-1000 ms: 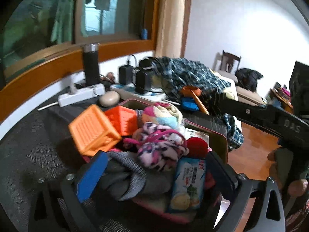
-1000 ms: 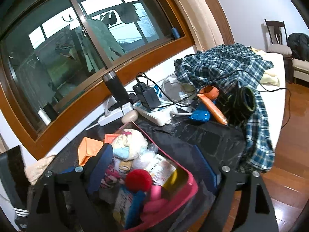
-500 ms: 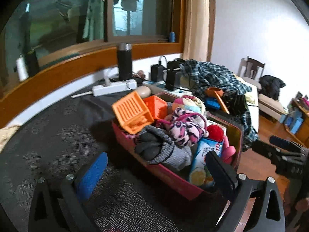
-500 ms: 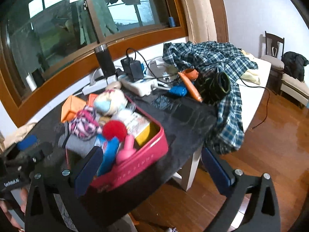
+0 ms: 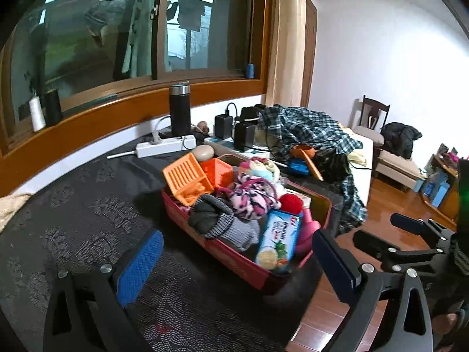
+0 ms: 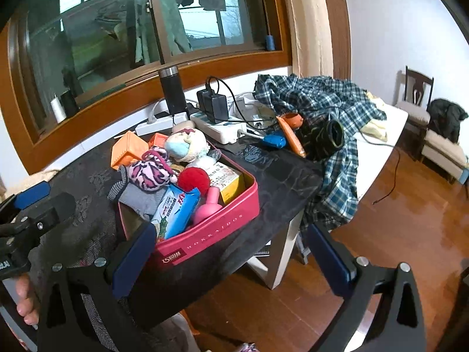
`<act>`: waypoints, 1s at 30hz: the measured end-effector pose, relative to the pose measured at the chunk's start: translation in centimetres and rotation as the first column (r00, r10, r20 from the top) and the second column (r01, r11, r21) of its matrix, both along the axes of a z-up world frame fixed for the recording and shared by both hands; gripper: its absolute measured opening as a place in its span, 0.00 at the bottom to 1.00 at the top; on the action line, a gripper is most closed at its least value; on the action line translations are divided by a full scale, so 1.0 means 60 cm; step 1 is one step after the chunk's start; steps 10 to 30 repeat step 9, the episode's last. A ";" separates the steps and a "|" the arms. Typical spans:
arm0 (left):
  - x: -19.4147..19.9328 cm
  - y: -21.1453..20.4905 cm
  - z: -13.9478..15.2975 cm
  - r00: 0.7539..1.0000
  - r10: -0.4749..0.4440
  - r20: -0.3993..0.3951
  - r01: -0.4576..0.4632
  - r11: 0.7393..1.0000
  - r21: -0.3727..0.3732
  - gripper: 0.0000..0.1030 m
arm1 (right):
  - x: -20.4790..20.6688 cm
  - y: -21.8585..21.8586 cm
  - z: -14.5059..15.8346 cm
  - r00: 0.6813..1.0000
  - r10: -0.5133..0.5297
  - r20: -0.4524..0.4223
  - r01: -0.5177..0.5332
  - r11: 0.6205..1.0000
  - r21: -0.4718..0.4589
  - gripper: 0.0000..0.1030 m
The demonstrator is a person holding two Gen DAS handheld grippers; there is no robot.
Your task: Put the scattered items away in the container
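**Red tin is packed to the brim**

So the red tin [image 6: 222, 228] sits near the corner of the dark patterned tabletop [image 5: 73, 214], and it's stuffed. Inside: a grey knit sock [image 5: 219, 223] along the near side, a pink leopard-print fuzzy thing [image 5: 252, 196] piled on top of it, a red pom-pom ball [image 6: 194, 179] in the middle, a blue-and-white snack packet [image 6: 176, 211] leaning against the front wall, a pink bottle [image 6: 209, 206] right beside it, and a yellow-and-white box [image 6: 227, 180] tucked in the far corner. A pastel plush [image 6: 186, 145] sits at the back. Two orange plastic baskets [image 5: 189, 179] are tipped over the tin's back rim, half in, half out.

Both grippers hang off the tabletop edge, apart from the tin. The left gripper [image 5: 234, 267] has its blue pads spread wide with nothing between them, and the right gripper [image 6: 231, 252] is spread wide and empty too.

Behind the tin there's a power strip [image 5: 165, 146], a black tumbler [image 5: 179, 111], some chargers, and a plaid shirt [image 6: 331, 102] heaped over the far end.
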State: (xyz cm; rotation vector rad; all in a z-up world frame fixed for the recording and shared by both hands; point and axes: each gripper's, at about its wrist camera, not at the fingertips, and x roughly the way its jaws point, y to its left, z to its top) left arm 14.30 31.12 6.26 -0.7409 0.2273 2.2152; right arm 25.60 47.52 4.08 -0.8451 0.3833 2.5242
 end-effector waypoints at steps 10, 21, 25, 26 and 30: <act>0.020 0.022 -0.014 0.999 -0.033 -0.009 0.033 0.999 -0.021 1.00 | 0.001 0.026 -0.014 0.999 -0.041 0.005 0.041 0.998 -0.044 0.99; 0.020 0.022 -0.014 0.999 -0.033 -0.009 0.033 0.999 -0.021 1.00 | 0.001 0.026 -0.014 0.999 -0.041 0.005 0.041 0.998 -0.044 0.99; 0.020 0.022 -0.014 0.999 -0.033 -0.009 0.033 0.999 -0.021 1.00 | 0.001 0.026 -0.014 0.999 -0.041 0.005 0.041 0.998 -0.044 0.99; 0.020 0.022 -0.014 0.999 -0.033 -0.009 0.033 0.999 -0.021 1.00 | 0.001 0.026 -0.014 0.999 -0.041 0.005 0.041 0.998 -0.044 0.99; 0.020 0.022 -0.014 0.999 -0.033 -0.009 0.033 0.999 -0.021 1.00 | 0.001 0.026 -0.014 0.999 -0.041 0.005 0.041 0.998 -0.044 0.99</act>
